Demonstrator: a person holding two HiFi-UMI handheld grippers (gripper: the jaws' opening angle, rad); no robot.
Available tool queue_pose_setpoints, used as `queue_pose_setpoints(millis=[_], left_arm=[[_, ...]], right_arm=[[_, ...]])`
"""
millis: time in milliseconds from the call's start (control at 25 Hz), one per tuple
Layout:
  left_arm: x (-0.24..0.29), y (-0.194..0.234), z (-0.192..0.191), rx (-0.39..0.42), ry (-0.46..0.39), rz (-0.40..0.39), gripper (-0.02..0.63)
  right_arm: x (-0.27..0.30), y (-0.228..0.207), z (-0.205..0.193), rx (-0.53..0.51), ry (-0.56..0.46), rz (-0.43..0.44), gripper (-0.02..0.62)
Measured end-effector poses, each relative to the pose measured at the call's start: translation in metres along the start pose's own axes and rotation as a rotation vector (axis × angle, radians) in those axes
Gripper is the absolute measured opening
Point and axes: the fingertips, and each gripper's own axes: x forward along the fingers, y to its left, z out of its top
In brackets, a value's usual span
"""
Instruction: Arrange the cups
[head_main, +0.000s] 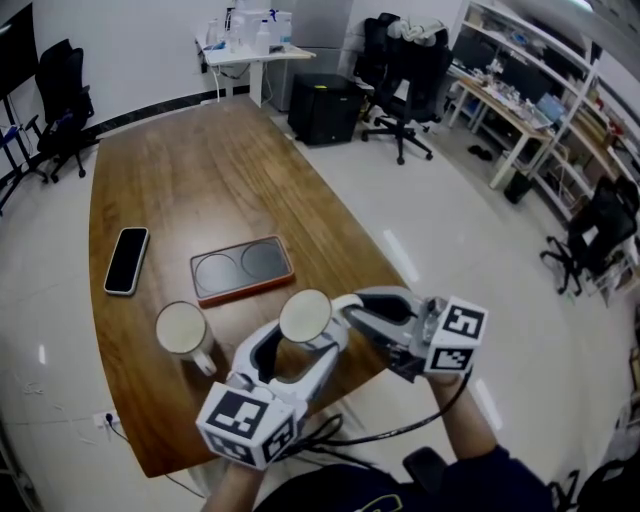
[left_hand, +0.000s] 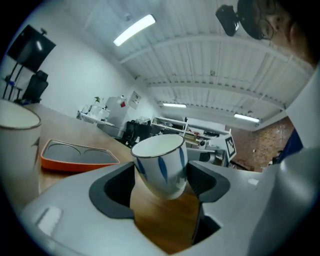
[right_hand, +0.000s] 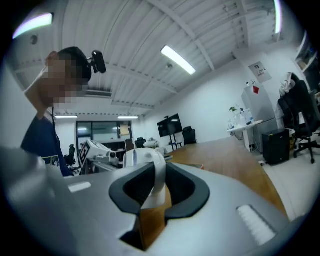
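Note:
A white cup with blue stripes (head_main: 305, 317) (left_hand: 162, 162) sits tilted between the wide-apart jaws of my left gripper (head_main: 300, 342) (left_hand: 162, 189), whose pads stand beside it without pressing. My right gripper (head_main: 346, 310) (right_hand: 155, 192) reaches in from the right and is shut on this cup's thin white handle (right_hand: 158, 182); the cup body (right_hand: 142, 156) shows just beyond its jaws. A second white mug (head_main: 183, 328) (left_hand: 15, 131) with a handle stands on the table to the left. An orange tray with two round dark recesses (head_main: 242, 270) (left_hand: 75, 156) lies behind both cups.
A black phone (head_main: 127, 260) lies left of the tray on the long wooden table (head_main: 200, 170). The table's near edge and right edge run close to the grippers. Office chairs (head_main: 400, 70), a black box (head_main: 325, 108) and desks stand on the floor beyond.

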Motion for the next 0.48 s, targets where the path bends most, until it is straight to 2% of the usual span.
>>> queue_pose_setpoints(millis=[120, 240, 360, 480], left_arm=[[0.007, 0.001, -0.015, 0.112, 0.105, 0.040, 0.330], [0.016, 0.003, -0.025, 0.186, 0.176, 0.049, 0.328], [0.030, 0.007, -0.023, 0.243, 0.208, 0.092, 0.328], [0.048, 0.007, -0.020, 0.299, 0.237, 0.125, 0.330]], right_arm=[[-0.001, -0.005, -0.017, -0.063, 0.138, -0.001, 0.058], [-0.002, -0.014, -0.027, -0.118, 0.238, -0.047, 0.057], [-0.001, -0.033, -0.034, -0.056, 0.282, -0.123, 0.054], [-0.005, -0.055, -0.041, 0.058, 0.271, -0.203, 0.054]])
